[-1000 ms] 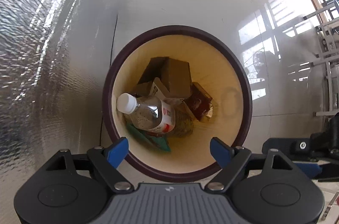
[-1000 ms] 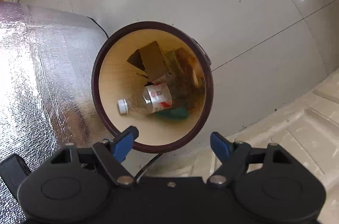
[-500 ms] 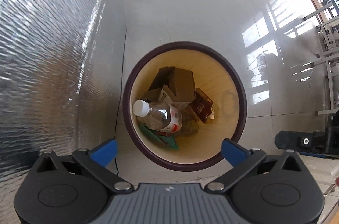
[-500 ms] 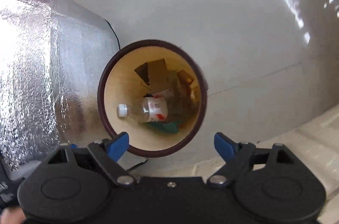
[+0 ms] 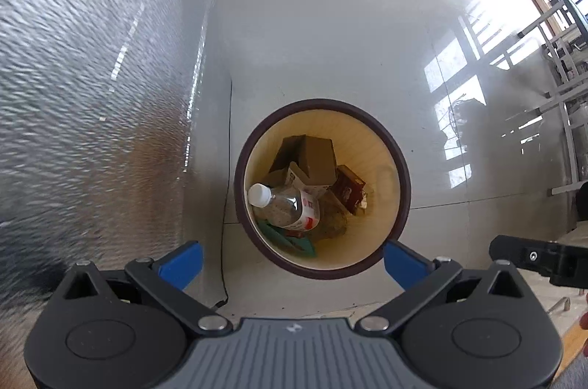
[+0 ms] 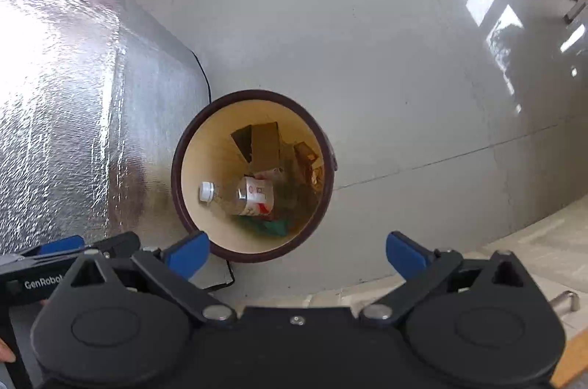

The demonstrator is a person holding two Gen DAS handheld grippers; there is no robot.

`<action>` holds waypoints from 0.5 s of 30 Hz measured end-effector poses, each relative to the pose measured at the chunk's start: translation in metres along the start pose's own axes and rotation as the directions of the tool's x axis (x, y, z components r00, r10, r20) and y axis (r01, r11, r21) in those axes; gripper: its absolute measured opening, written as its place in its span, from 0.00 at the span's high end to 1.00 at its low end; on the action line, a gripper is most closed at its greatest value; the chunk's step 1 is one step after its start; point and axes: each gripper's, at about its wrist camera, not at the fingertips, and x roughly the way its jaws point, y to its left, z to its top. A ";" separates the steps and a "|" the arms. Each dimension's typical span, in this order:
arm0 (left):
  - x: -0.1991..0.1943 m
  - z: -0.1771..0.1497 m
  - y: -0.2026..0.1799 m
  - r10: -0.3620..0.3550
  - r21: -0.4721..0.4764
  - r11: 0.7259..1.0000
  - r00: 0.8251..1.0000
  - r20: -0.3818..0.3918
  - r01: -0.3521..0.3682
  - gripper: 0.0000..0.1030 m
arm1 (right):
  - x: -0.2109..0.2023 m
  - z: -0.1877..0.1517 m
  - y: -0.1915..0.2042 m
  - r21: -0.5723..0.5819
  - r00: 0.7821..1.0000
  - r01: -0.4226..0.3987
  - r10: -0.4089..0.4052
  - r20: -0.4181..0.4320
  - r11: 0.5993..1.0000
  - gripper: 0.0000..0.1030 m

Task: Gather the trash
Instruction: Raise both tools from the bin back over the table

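Both tongs have risen since a second ago: the bin looks smaller in each wrist view, with more floor around it. Left tongs stand spread wide, nothing between the blue pads. Right tongs have just been opening and are also wide apart and empty. Directly below both, round bin with dark rim and pale inner wall, standing on grey floor. Inside it: clear plastic bottle, white cap, lying on its side atop cardboard pieces, a brown wrapper and something green. Silver foil sheet close beside the bin, with a thin black cable running between them
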 end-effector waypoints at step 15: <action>-0.098 -0.026 -0.017 -0.022 0.064 0.998 0.993 0.116 0.014 0.00 | -0.093 -0.038 0.004 -0.047 0.991 0.041 -0.035 0.126 0.998 0.00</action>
